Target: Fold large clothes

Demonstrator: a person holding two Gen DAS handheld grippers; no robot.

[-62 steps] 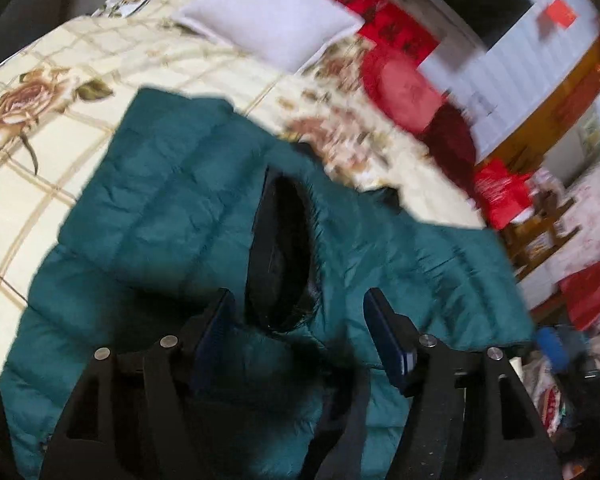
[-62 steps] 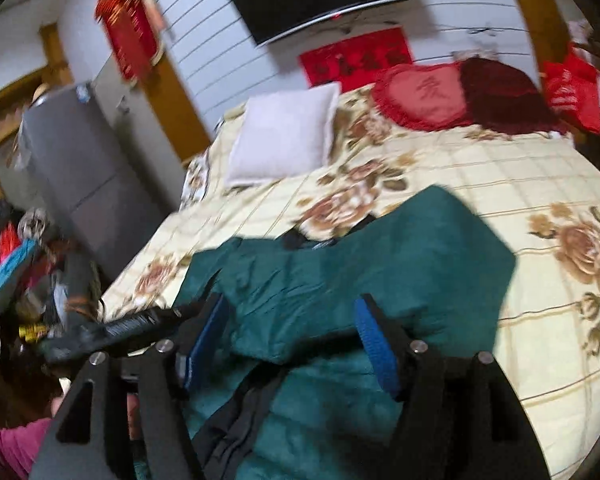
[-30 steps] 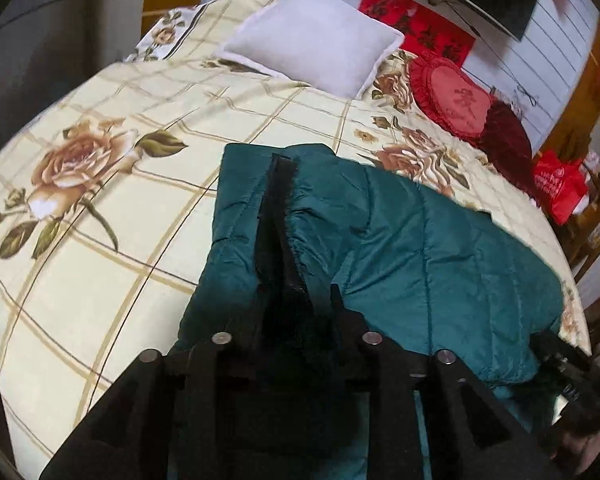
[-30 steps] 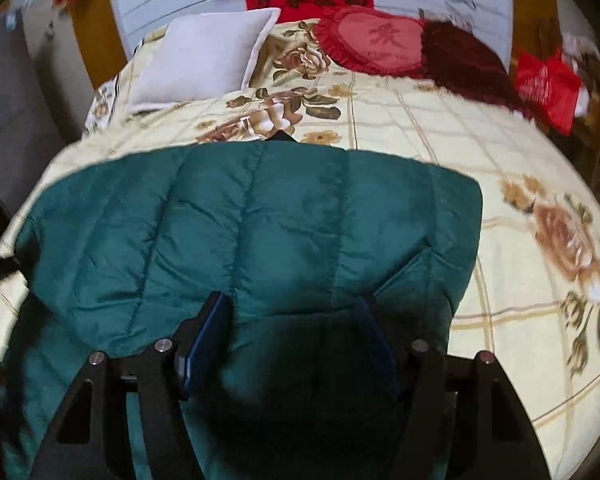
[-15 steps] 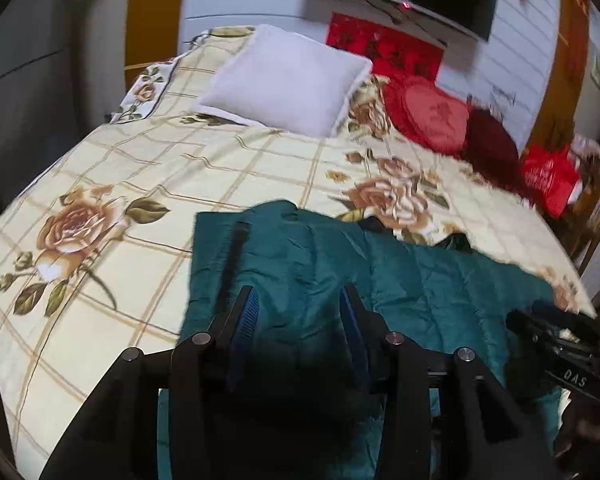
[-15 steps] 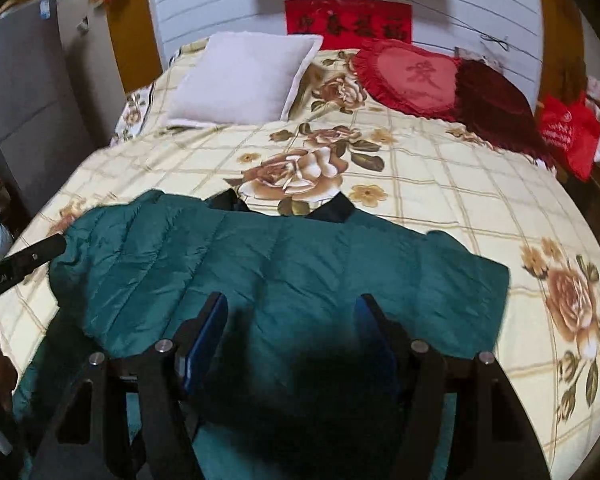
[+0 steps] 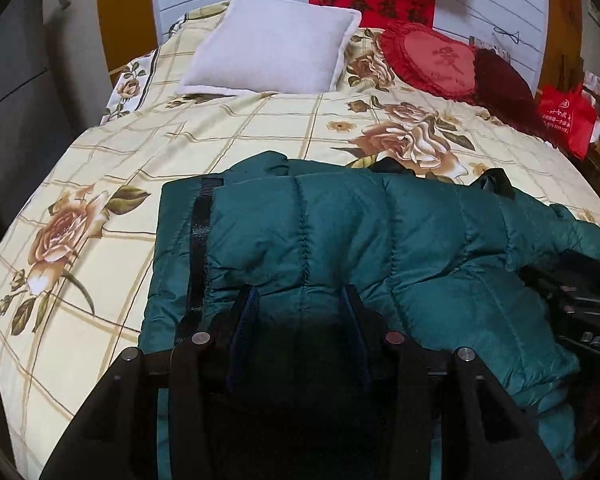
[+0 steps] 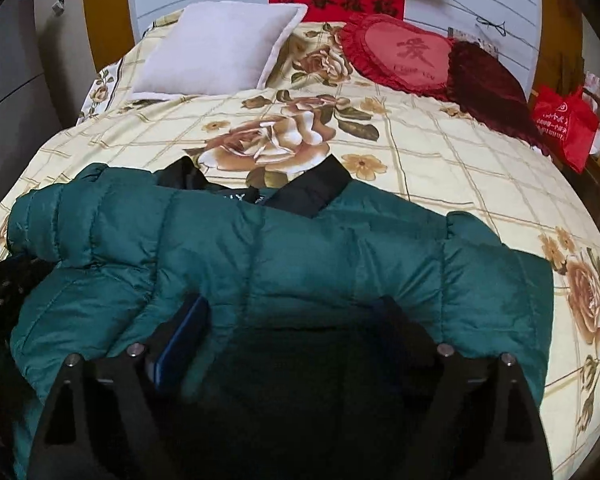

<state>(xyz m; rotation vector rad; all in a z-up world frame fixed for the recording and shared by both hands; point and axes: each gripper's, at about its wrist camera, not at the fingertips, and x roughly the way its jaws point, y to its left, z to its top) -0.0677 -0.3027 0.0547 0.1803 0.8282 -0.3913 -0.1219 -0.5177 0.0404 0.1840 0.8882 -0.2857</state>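
A teal quilted down jacket [image 7: 340,232] with a black collar lies folded across the near part of the bed; it also shows in the right wrist view [image 8: 300,264]. My left gripper [image 7: 300,300] is open, its fingers apart over the jacket's left part beside a black zipper strip [image 7: 200,240]. My right gripper [image 8: 296,312] is open over the jacket's right part, near the sleeve. Nothing is held. The right gripper's body shows at the edge of the left wrist view [image 7: 580,304].
The bed [image 7: 100,184] has a cream floral checked cover. A white pillow [image 7: 272,44], a red heart cushion [image 7: 432,60] and a dark red cushion [image 7: 504,84] lie at the head. A red bag [image 7: 568,116] hangs at the right.
My left gripper, shut on the jacket's edge a second ago, has opened and let go. Both grippers have pulled back and lifted, and the jacket lies folded on the bed.
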